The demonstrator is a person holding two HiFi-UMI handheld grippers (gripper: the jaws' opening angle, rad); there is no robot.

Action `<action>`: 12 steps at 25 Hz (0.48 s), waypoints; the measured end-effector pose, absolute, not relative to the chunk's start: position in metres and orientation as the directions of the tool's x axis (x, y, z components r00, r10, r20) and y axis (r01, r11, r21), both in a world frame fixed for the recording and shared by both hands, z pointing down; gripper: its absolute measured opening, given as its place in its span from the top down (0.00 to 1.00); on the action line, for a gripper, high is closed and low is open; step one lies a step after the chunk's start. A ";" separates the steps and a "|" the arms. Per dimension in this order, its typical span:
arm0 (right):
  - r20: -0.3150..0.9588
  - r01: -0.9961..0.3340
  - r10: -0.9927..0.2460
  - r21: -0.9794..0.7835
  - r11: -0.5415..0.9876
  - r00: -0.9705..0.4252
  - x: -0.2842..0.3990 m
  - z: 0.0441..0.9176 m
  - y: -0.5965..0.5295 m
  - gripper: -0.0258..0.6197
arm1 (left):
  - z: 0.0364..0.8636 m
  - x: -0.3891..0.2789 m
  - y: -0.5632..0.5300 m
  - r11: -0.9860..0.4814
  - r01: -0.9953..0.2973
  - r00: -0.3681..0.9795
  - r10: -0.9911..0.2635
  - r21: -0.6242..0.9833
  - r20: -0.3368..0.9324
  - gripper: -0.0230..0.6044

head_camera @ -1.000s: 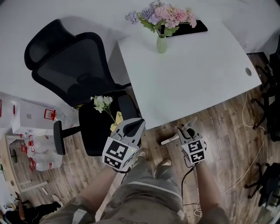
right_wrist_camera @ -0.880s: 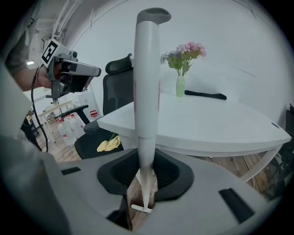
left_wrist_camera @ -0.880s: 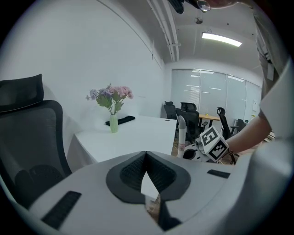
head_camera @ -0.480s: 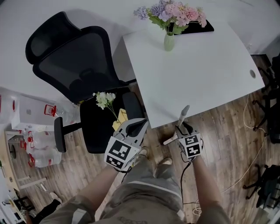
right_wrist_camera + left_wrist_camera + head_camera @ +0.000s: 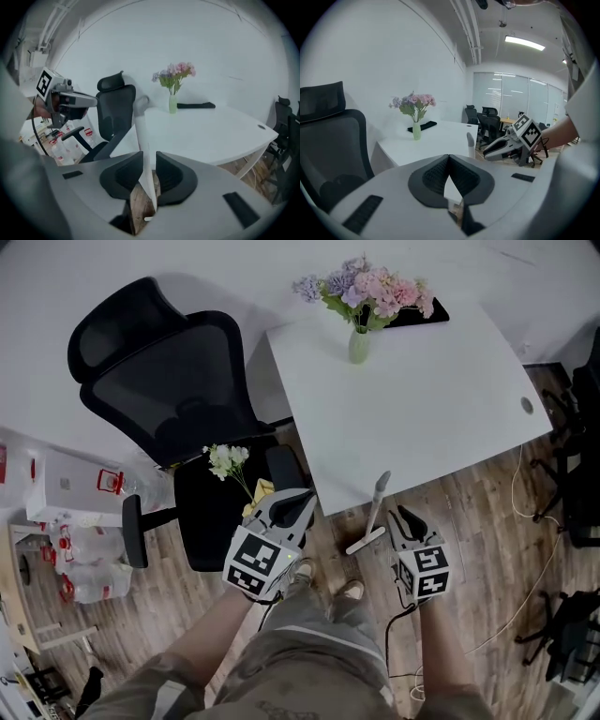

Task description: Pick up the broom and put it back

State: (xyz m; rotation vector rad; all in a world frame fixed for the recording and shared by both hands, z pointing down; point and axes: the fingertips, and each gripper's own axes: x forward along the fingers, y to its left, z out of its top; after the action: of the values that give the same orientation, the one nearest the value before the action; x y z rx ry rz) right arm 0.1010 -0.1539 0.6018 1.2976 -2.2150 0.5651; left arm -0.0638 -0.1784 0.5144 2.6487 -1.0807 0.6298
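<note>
right gripper point(image 5: 149, 155) jaws had just been closing and sat clenched on the broom point(image 5: 140, 124) in the right gripper view: its white shaft ran up through the gap, leaning left toward the chair point(image 5: 115, 108), and met the left pad high up and the right pad lower down. This read as the lift step, so my call: square the wrist so both pads seat flat on the shaft before carrying, keep the squeeze firm, raise it straight and keep the top end off the desk point(image 5: 211, 131) edge. A skewed grip could let it pivot. Left gripper view: left gripper point(image 5: 449, 156) jaws were closed on nothing, pads meeting; the broom point(image 5: 470, 139) top stood well ahead of them beside the desk corner, with the right gripper just to its right. Head view: broom point(image 5: 372, 512) stood near upright at the desk's point(image 5: 422, 399) near edge, head end low over the wood floor point(image 5: 469, 521), with the right gripper point(image 5: 401, 515) at its right side. The left gripper point(image 5: 305, 499) hung apart by the chair and took no part in the hold. Couldn't tell whether the broom head was clear of the floor
</note>
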 end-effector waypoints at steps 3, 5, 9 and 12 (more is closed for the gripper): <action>0.539 -0.889 -0.726 -0.100 0.447 -0.427 0.105 0.546 -0.155 0.84 | 0.488 -0.060 -0.182 -0.718 -0.696 0.652 -0.619 0.022 0.437 0.94; 0.489 -0.892 -0.759 -0.101 0.440 -0.430 0.109 0.508 -0.154 0.86 | 0.468 -0.057 -0.182 -0.726 -0.688 0.664 -0.620 0.014 0.418 0.94; 0.394 -0.900 -0.816 -0.080 0.428 -0.423 0.117 0.440 -0.145 0.87 | 0.432 -0.054 -0.182 -0.739 -0.674 0.681 -0.623 -0.006 0.384 0.94; 0.319 -0.907 -0.853 -0.056 0.418 -0.413 0.121 0.392 -0.131 0.88 | 0.404 -0.051 -0.177 -0.754 -0.656 0.699 -0.621 -0.029 0.355 0.94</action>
State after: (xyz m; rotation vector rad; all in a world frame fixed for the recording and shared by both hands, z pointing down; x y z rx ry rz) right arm 0.1210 -0.1311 0.3918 1.5416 -2.4326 0.3226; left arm -0.0510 -0.1771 0.4038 2.8022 -1.0571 0.5295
